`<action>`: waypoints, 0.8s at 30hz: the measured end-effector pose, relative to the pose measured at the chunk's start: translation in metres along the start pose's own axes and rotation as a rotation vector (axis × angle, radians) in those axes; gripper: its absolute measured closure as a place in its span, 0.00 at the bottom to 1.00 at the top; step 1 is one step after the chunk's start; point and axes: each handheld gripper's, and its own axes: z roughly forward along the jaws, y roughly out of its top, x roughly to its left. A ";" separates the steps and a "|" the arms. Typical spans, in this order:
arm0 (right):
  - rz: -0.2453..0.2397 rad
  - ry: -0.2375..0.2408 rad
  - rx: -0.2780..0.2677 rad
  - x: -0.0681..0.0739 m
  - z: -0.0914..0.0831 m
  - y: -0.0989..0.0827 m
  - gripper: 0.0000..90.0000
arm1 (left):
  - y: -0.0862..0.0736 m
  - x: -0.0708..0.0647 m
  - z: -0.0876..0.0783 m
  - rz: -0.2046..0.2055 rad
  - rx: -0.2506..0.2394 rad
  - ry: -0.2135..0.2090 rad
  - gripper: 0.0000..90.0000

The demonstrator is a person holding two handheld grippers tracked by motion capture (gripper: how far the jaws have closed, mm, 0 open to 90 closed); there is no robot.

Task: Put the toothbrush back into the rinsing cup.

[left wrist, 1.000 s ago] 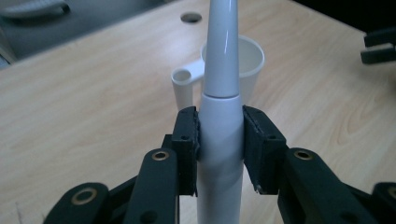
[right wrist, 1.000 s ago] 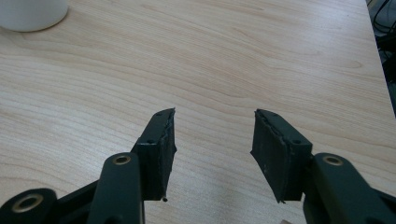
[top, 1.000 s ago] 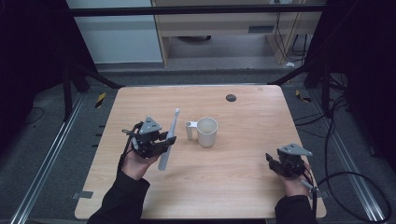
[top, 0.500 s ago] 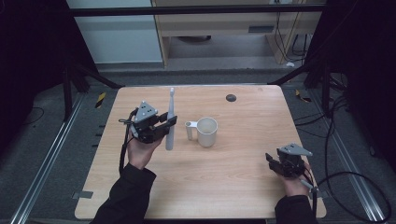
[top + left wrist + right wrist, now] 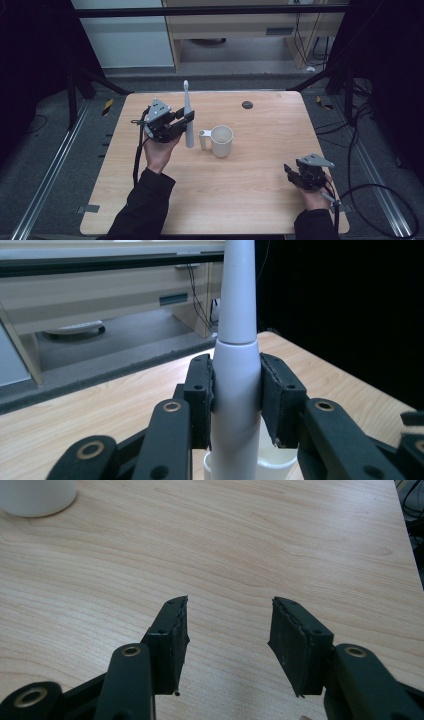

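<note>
A long white toothbrush-like handle (image 5: 188, 117) stands nearly upright in the air, left of a white mug (image 5: 220, 141) on the wooden table. My left gripper (image 5: 186, 120) is shut on the handle's thick lower part. In the left gripper view the white handle (image 5: 237, 390) sits clamped between the two black pads, and the mug's rim (image 5: 272, 462) shows just below it. My right gripper (image 5: 291, 172) rests low at the table's front right, open with nothing between its jaws (image 5: 227, 640). The handle's top end runs out of the left gripper view.
A small dark round spot (image 5: 247, 104) lies on the table (image 5: 260, 200) near the far edge. Cables trail from both grippers. Dark stands and rails flank the table; a pale cabinet stands behind it.
My left gripper has lifted the white handle from a slant to nearly upright and moved it away from me, up and left of the mug. The right gripper has stayed put.
</note>
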 end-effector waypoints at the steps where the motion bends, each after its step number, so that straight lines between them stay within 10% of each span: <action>1: 0.000 0.000 -0.002 0.000 0.000 0.000 0.55 | 0.001 0.000 0.002 -0.003 -0.003 -0.003 0.74; 24: 0.008 0.008 -0.006 -0.001 0.000 0.000 0.56 | 0.010 -0.017 0.046 -0.030 -0.078 -0.056 0.74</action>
